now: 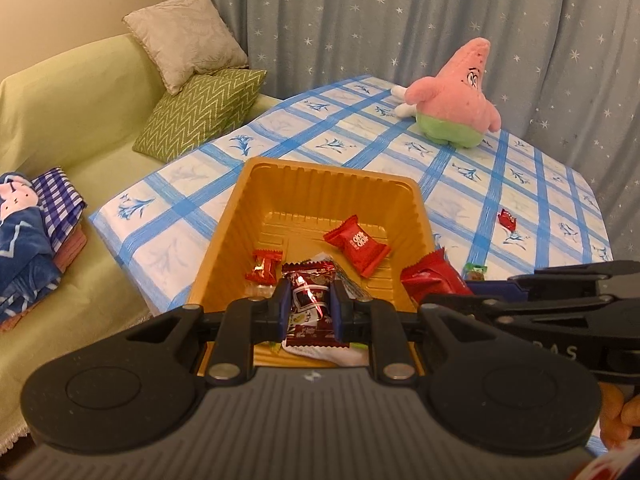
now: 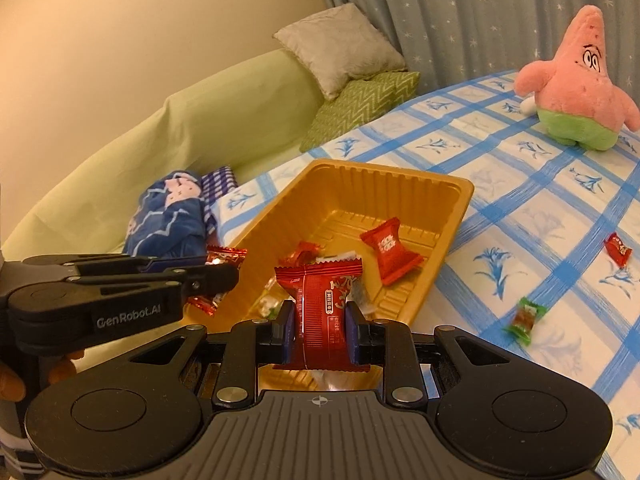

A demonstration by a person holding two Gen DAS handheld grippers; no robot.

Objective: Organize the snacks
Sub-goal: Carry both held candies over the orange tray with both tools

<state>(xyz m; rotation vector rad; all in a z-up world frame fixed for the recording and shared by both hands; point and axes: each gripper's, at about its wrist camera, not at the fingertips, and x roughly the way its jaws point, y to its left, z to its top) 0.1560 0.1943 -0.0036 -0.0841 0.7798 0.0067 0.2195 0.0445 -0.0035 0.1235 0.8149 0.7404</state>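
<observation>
A yellow plastic tray (image 1: 280, 184) (image 2: 360, 176) sits on the blue-checked tablecloth and holds several wrapped snacks, among them a red packet (image 1: 357, 245) (image 2: 390, 250). My left gripper (image 1: 309, 308) is shut on a dark red snack packet (image 1: 311, 308) over the tray's near end. My right gripper (image 2: 320, 320) is shut on a bright red snack packet (image 2: 322, 304) over the tray's near edge; it also shows in the left wrist view (image 1: 434, 280). A small red candy (image 1: 507, 219) (image 2: 618, 249) and a green candy (image 2: 525, 318) (image 1: 475, 271) lie loose on the cloth right of the tray.
A pink star plush (image 1: 456, 96) (image 2: 576, 84) stands at the table's far side. A green sofa (image 1: 60, 112) with two cushions (image 1: 188, 40) and folded blue cloths (image 1: 24, 240) is to the left. A starry curtain (image 1: 400, 20) hangs behind.
</observation>
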